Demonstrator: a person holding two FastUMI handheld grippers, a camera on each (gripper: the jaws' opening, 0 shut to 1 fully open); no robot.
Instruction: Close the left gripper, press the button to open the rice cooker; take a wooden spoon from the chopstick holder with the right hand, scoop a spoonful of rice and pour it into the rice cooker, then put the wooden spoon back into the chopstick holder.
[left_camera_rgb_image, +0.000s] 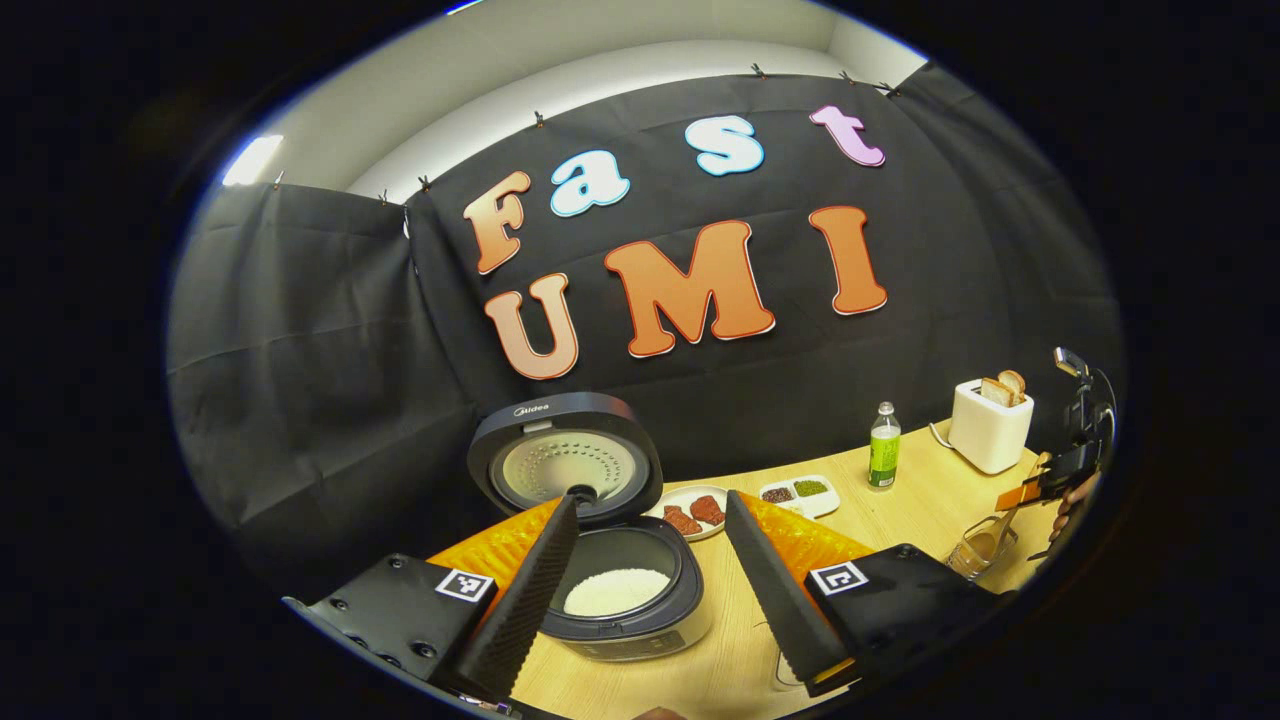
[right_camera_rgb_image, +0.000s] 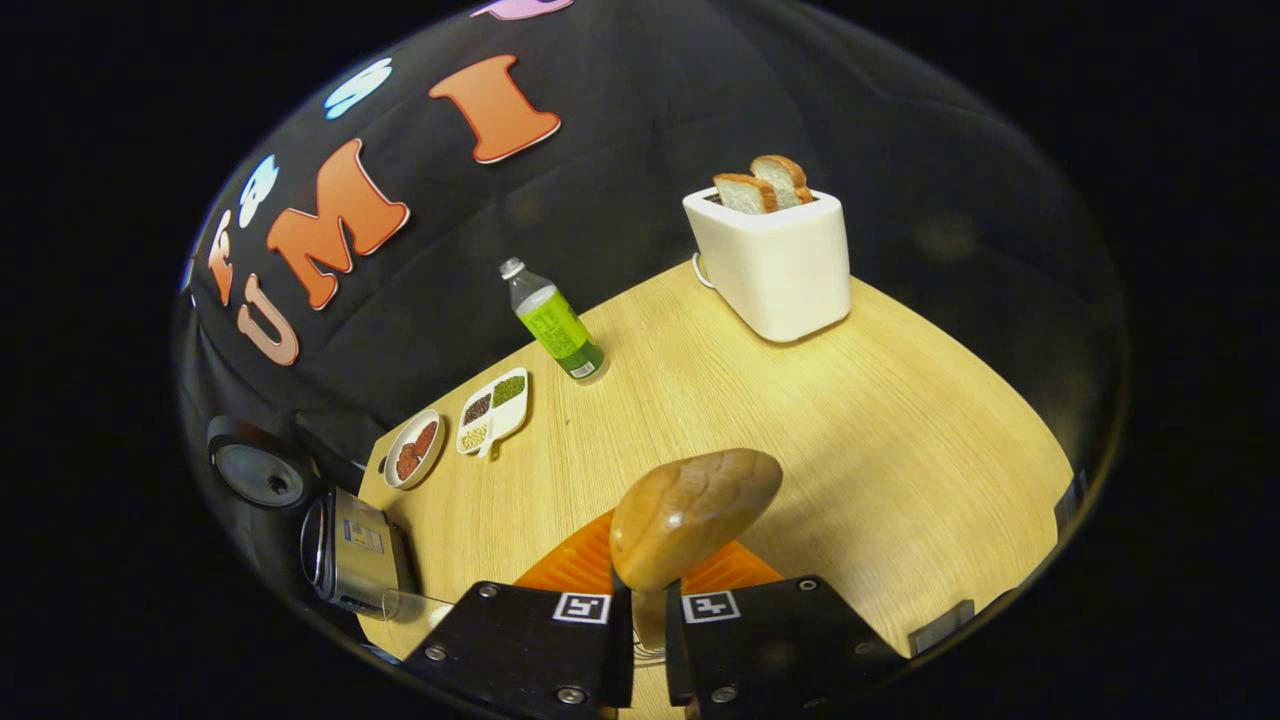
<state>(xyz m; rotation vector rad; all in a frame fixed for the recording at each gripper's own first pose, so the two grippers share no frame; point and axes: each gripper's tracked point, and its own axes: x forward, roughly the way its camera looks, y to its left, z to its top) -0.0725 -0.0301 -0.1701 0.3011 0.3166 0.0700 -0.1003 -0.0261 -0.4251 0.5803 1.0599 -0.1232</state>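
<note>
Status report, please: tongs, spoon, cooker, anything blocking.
Left tongs open, over the rice cooker; lid up, rice inside. Right tongs shut on wooden spoon, bowl up, above the table. Nothing blocking.

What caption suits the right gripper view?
Right claw shut on wooden spoon above the table, toaster beyond.

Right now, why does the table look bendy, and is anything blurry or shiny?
Left gripper view: the fisheye lens curves the table edge; a bright ceiling light glares top left. Right gripper view: the table bulges too, and the wooden spoon looks big and soft, being so near.
</note>
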